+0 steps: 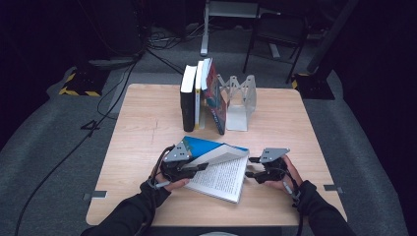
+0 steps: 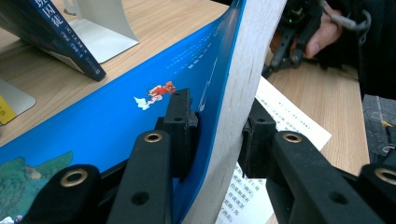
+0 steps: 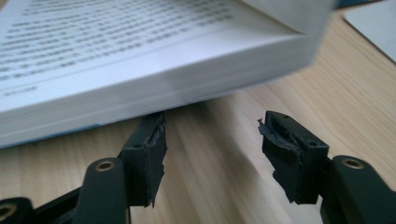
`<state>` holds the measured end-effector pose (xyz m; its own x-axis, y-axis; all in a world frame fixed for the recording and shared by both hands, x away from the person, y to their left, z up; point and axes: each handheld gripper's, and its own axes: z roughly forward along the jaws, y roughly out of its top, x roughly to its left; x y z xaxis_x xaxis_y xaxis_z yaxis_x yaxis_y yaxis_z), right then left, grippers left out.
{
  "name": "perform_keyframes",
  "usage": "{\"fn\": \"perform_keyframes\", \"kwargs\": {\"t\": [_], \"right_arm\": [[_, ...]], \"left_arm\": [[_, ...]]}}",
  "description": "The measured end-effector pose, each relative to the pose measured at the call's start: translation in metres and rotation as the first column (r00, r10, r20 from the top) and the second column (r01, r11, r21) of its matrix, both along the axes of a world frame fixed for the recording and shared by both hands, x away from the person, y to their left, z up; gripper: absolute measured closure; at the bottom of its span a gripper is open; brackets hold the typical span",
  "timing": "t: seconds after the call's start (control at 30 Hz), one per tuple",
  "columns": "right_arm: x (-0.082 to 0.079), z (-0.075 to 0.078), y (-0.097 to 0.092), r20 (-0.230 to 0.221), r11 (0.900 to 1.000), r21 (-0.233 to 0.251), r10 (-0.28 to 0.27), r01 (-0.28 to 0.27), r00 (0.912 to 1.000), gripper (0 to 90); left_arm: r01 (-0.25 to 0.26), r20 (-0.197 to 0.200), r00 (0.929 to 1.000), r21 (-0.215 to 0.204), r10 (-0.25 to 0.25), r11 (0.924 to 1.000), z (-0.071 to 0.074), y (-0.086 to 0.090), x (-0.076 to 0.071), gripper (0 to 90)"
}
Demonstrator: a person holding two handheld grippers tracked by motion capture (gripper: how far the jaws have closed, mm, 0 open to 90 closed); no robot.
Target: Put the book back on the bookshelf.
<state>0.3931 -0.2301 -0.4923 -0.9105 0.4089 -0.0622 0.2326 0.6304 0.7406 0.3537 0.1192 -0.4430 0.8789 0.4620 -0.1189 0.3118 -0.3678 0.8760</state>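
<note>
Clamping the blue front cover and a wad of pages, our left gripper [image 2: 217, 133] holds the open book [image 1: 221, 174] near the table's [image 1: 147, 113] front edge. Our right gripper [image 3: 212, 140], jaws apart and empty, sits low at the book's right edge; the page block lies just ahead, its long edge running crosswise.

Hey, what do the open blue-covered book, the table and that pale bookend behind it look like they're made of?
The open blue-covered book: a glossy printed cover, likely coated card, over matte off-white paper pages with a bare cut edge. The table: light wood or wood-look laminate, judging by its straight grain lines and matte surface. The pale bookend: probably thin bent sheet metal, painted light grey, though plastic can't be ruled out.
</note>
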Motion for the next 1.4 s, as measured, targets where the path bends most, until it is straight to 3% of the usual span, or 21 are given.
{"fn": "perform_keyframes", "kwargs": {"t": [0.07,0.13,0.23,0.33,0.5,0.63,0.73,0.77,1.0,1.13,1.27,1.33,1.4], "right_arm": [[-0.005,-0.002,0.006,0.005,0.9994,0.007,0.034,-0.034,0.9994,44.2],[-0.011,0.001,0.009,0.052,0.9992,0.007,0.039,-0.04,0.9979,45.5],[-0.016,0.01,0.007,0.047,0.9938,0.108,0.023,-0.028,0.9986,48.5],[-0.021,0.022,0.009,0.063,0.9898,0.14,0.017,-0.025,0.9979,48.4],[-0.024,0.045,0.007,0.112,0.9744,0.225,-0.012,-0.013,0.9937,48.5],[-0.026,0.064,0.006,0.159,0.9575,0.288,-0.025,-0.022,0.9869,48.5],[-0.028,0.07,0.008,0.181,0.956,0.292,-0.026,-0.029,0.9831,48.5],[-0.029,0.08,0.015,0.22,0.96,0.276,-0.012,-0.05,0.9755,48.5],[-0.031,0.099,0.038,0.283,0.9545,0.286,0.001,-0.085,0.9592,48.4],[-0.029,0.106,0.049,0.286,0.9492,0.3,0.005,-0.094,0.9583,48.4],[-0.029,0.112,0.056,0.296,0.9542,0.285,0.003,-0.091,0.9553,48.3],[-0.029,0.114,0.06,0.299,0.9558,0.281,0.0,-0.088,0.9542,47.6],[-0.029,0.116,0.063,0.299,0.956,0.281,-0.004,-0.084,0.9542,46.2]], "left_arm": [[0.002,0.003,1.0,0.007,-0.002,1.0,0.0,0.0,0.0,69.6],[0.006,-0.001,1.0,0.005,-0.006,1.0,0.001,0.0,0.001,69.6],[0.004,-0.001,1.0,-0.015,-0.004,0.9999,0.005,0.003,0.0,69.6],[-0.004,0.0,1.0,-0.047,0.004,0.9989,0.011,0.007,0.001,69.7],[0.004,0.0,1.0,-0.073,-0.004,0.9973,0.019,0.005,-0.004,70.9],[0.025,0.036,0.9991,-0.066,-0.023,0.9975,0.026,0.002,-0.013,72.2],[0.033,0.052,0.9982,-0.06,-0.03,0.9977,0.028,0.004,-0.017,72.1],[0.029,0.062,0.9977,-0.052,-0.026,0.9982,0.029,0.005,-0.019,72.1],[-0.001,0.096,0.9954,-0.049,0.006,0.9988,0.032,0.024,-0.028,73.0],[-0.014,0.109,0.9939,-0.048,0.019,0.9988,0.031,0.03,-0.031,72.5],[-0.03,0.113,0.993,-0.055,0.036,0.998,0.031,0.034,-0.034,68.7],[-0.053,0.145,0.9876,-0.05,0.06,0.9973,0.03,0.034,-0.039,68.2],[-0.055,0.168,0.9841,-0.018,0.057,0.9983,0.03,0.031,-0.043,64.5]]}}
